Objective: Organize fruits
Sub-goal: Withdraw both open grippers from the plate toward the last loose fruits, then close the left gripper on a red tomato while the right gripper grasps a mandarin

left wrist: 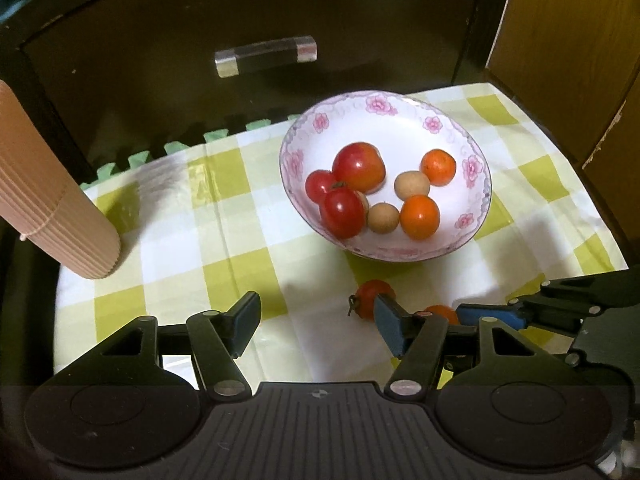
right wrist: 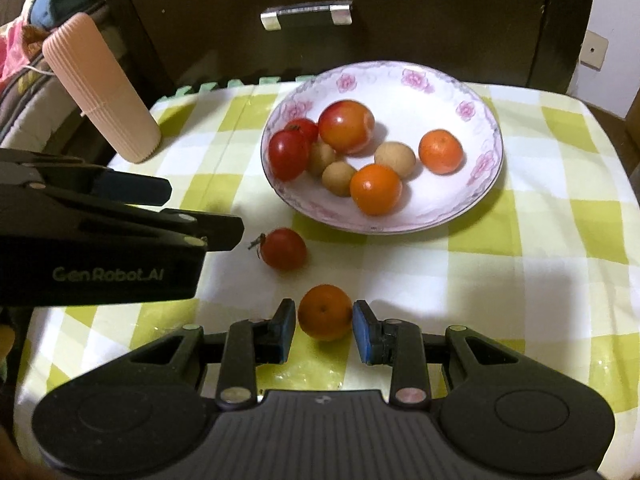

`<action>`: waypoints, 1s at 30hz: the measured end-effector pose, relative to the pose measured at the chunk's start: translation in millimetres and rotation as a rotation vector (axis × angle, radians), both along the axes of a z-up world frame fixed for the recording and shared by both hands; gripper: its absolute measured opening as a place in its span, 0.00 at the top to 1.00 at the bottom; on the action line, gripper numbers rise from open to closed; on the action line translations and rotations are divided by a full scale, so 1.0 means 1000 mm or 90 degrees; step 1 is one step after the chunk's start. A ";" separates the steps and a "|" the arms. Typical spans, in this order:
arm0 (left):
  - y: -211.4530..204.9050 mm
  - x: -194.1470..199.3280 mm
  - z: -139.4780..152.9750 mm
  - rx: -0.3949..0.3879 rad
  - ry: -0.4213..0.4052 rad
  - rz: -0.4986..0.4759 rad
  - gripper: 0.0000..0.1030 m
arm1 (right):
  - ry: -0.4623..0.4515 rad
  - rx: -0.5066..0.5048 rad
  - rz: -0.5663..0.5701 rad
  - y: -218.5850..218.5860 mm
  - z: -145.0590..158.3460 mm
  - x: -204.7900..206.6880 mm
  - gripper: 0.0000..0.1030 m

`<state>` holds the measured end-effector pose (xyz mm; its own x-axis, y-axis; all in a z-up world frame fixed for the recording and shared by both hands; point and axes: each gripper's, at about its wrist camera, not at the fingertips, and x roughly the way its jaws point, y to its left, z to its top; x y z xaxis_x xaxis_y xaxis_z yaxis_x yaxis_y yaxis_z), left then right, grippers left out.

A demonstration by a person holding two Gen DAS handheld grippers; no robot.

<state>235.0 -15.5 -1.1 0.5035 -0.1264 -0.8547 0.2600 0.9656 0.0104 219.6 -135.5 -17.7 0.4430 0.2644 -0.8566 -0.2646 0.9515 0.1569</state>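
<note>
A white bowl with pink flowers [left wrist: 380, 128] [right wrist: 420, 108] holds several fruits: red tomatoes, small oranges and tan round ones. In front of it on the checked cloth lies a loose red tomato [left wrist: 370, 296] [right wrist: 283, 249] with its stalk to the left. My left gripper [left wrist: 318, 320] [right wrist: 204, 212] stands open with nothing between its fingers; the tomato lies just beyond its right fingertip. My right gripper [right wrist: 325, 330] is shut on a small orange [right wrist: 325, 312] [left wrist: 442, 314] low at the cloth, a blue pad [left wrist: 490, 316] against each side.
A pink ribbed cylinder [left wrist: 52, 200] [right wrist: 104, 92] leans at the cloth's left edge. A dark drawer front with a clear handle [left wrist: 266, 56] [right wrist: 306, 12] rises behind the bowl. Cardboard [left wrist: 560, 60] stands on the right. Crumpled clothing [right wrist: 24, 40] lies far left.
</note>
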 end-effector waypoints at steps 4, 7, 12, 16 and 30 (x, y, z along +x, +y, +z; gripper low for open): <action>-0.003 0.002 -0.006 -0.013 0.014 -0.005 0.32 | 0.003 0.003 0.002 0.001 -0.005 0.002 0.70; -0.006 0.006 -0.012 -0.022 0.025 -0.003 0.32 | 0.009 0.005 0.004 0.000 -0.007 0.001 0.70; -0.010 0.015 -0.024 -0.041 0.046 0.005 0.32 | 0.006 0.003 0.009 -0.002 -0.009 -0.004 0.71; -0.016 0.021 -0.028 -0.046 0.045 0.004 0.32 | 0.009 0.011 0.004 -0.008 -0.009 -0.006 0.71; -0.025 0.027 -0.039 -0.033 0.031 0.010 0.46 | 0.019 0.014 -0.024 -0.024 -0.008 -0.012 0.71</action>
<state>262.0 -40.3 -40.3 0.4642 -0.1643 -0.8704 0.2445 0.9682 -0.0524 207.8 -159.9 -25.8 0.4280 0.2669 -0.8635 -0.2237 0.9570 0.1850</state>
